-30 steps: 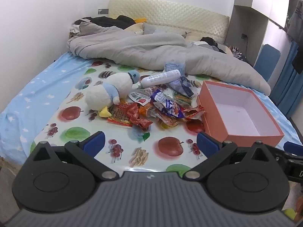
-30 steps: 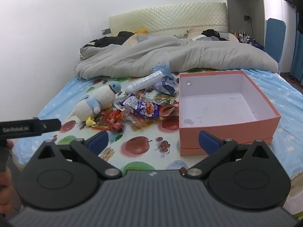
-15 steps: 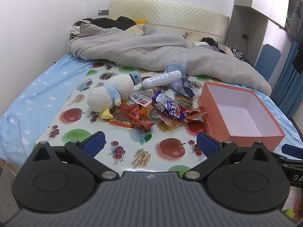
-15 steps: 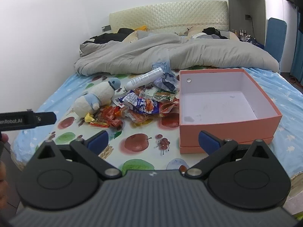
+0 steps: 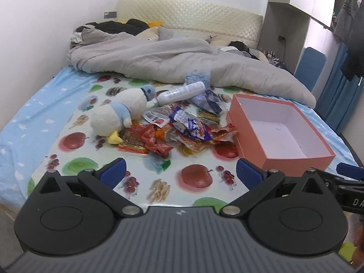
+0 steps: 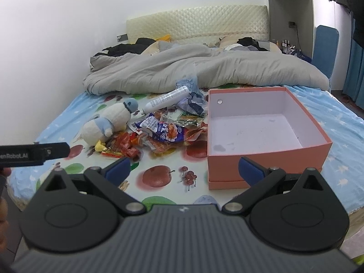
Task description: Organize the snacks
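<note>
— Salmon-pink card, that's the box (image 6: 268, 159): open-topped, pale lilac inside, nothing in it, sitting on the fruit-print cloth (image 6: 157, 177) at the right of the bed.

— And the snacks?

— A loose pile of snack packets (image 5: 182, 132) just left of the box, the nearest ones touching its left wall. Red and orange wrappers at the front, a blue-and-white packet (image 6: 162, 130) on top with large printed characters too blurred to make out. One white wrapper (image 5: 155, 117) shows a barcode and a red patch.

— Anything else in the heap?

— A plush duck (image 5: 120, 116) lies against the pile's left edge, and a white bottle (image 5: 180, 93) lies on its side behind, its label text too small to read.

— Any legible writing at all?

— On the other tool seen from the right wrist view, "enRobot.AI" in white on black, cut off at the frame edge. From the left wrist view, "DA" on the black bar at the right edge.

— The grippers?

— The left gripper (image 5: 179, 174) has its blue-padded fingers spread wide, holding nothing, hovering over the cloth's near edge. The right gripper (image 6: 184, 169) is equally wide apart and empty, in front of the box's near wall.
</note>
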`<state>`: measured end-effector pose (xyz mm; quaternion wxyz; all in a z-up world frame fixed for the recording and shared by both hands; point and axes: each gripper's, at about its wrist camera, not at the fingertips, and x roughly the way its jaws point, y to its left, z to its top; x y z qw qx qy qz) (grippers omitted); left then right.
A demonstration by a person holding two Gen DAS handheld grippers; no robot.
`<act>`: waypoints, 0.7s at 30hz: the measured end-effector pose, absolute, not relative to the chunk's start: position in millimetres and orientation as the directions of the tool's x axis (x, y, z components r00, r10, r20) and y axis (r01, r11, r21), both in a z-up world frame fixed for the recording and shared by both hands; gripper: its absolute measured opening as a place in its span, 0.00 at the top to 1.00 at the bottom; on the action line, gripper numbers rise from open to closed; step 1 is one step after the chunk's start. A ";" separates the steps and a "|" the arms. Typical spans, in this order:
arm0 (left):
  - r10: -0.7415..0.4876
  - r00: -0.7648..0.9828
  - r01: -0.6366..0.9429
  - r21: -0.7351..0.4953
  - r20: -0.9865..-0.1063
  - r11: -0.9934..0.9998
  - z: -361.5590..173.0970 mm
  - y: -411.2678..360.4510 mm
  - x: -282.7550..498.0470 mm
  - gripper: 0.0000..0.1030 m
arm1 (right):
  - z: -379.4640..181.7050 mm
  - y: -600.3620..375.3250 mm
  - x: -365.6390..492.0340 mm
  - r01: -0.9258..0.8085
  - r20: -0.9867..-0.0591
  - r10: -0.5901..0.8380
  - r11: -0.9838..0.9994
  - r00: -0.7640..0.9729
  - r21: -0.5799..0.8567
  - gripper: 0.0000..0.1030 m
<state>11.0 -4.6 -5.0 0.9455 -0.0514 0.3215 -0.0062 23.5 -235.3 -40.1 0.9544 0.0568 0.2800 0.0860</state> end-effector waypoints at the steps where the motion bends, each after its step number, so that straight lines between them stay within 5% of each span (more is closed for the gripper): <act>1: -0.049 0.790 -0.017 -0.102 -0.611 0.995 -7.2 -6.1 12.0 0.00 | -41.2 -235.4 23.7 -0.129 -0.528 0.195 0.979 0.827 0.159 0.00; 21: -0.066 0.754 -0.012 -0.114 -0.654 0.993 -28.8 -2.8 25.0 0.00 | -50.1 -238.1 22.0 -0.116 -0.542 0.188 0.979 0.819 0.165 0.00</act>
